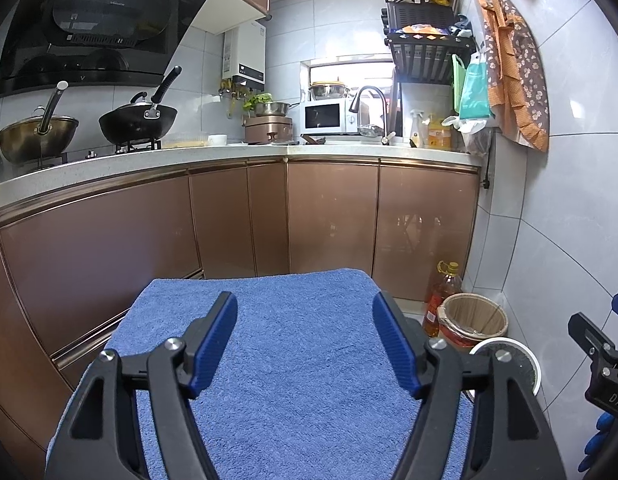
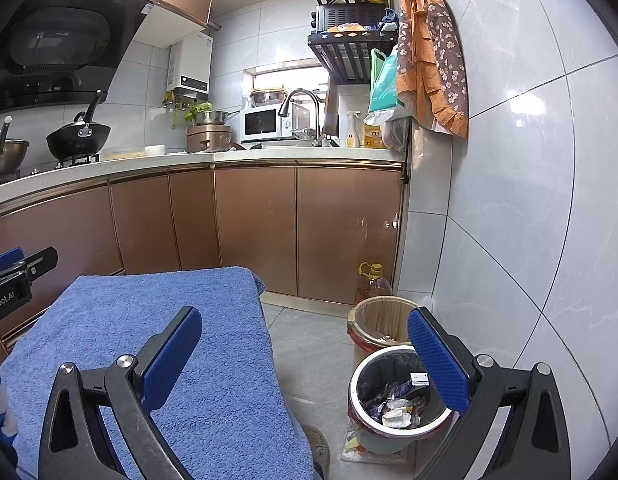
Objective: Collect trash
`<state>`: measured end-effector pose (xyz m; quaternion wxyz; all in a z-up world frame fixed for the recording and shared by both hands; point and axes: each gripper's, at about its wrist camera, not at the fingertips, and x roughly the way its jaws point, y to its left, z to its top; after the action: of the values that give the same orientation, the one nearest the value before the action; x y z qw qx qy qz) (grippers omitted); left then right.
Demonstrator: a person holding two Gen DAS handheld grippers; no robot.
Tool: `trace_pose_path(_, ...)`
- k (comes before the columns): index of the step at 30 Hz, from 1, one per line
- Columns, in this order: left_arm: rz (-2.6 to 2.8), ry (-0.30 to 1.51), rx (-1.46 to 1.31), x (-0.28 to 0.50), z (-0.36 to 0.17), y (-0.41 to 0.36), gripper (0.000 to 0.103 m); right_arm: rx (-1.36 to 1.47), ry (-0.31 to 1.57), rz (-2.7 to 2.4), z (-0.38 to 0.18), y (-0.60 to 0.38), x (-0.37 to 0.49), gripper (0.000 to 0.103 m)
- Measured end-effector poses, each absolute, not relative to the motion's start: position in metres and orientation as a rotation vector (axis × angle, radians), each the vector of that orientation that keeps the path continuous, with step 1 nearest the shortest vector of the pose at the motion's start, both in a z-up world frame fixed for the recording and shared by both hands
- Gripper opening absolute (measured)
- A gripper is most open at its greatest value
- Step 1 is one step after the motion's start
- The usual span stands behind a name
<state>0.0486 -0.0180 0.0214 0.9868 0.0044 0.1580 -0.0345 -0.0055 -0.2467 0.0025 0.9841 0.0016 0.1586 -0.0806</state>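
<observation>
Both grippers, left (image 1: pixel 305 344) and right (image 2: pixel 305 364), hang wide open and empty over the blue towel (image 1: pixel 301 360), while the bin (image 2: pixel 393 396) at lower right holds wrappers, the towel apparently cleared.

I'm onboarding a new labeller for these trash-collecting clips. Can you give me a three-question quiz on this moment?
1. True or false: the left gripper is holding a piece of trash.
2. What covers the surface under both grippers?
A. newspaper
B. blue towel
C. plastic sheet
3. Fill in: the crumpled wrappers lie inside the ____ beside the wall.

Key
1. False: its jaws stand open, nothing between them, as do the right gripper's.
2. B, the blue towel.
3. The trash bin, lined with a black bag; the wrappers sit at its bottom.
</observation>
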Motion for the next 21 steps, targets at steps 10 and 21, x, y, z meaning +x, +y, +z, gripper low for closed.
trace_pose_path(10,-0.069,0.319,0.013,0.0476,0.0203,-0.0179,0.069,0.006,0.316,-0.165,0.002,-0.2486,-0.0069,0.103)
trace_pose_path(21,-0.07,0.323,0.016,0.0478,0.0192,-0.0173,0.069,0.005,0.317,-0.166,0.0019,-0.2489,-0.007,0.103)
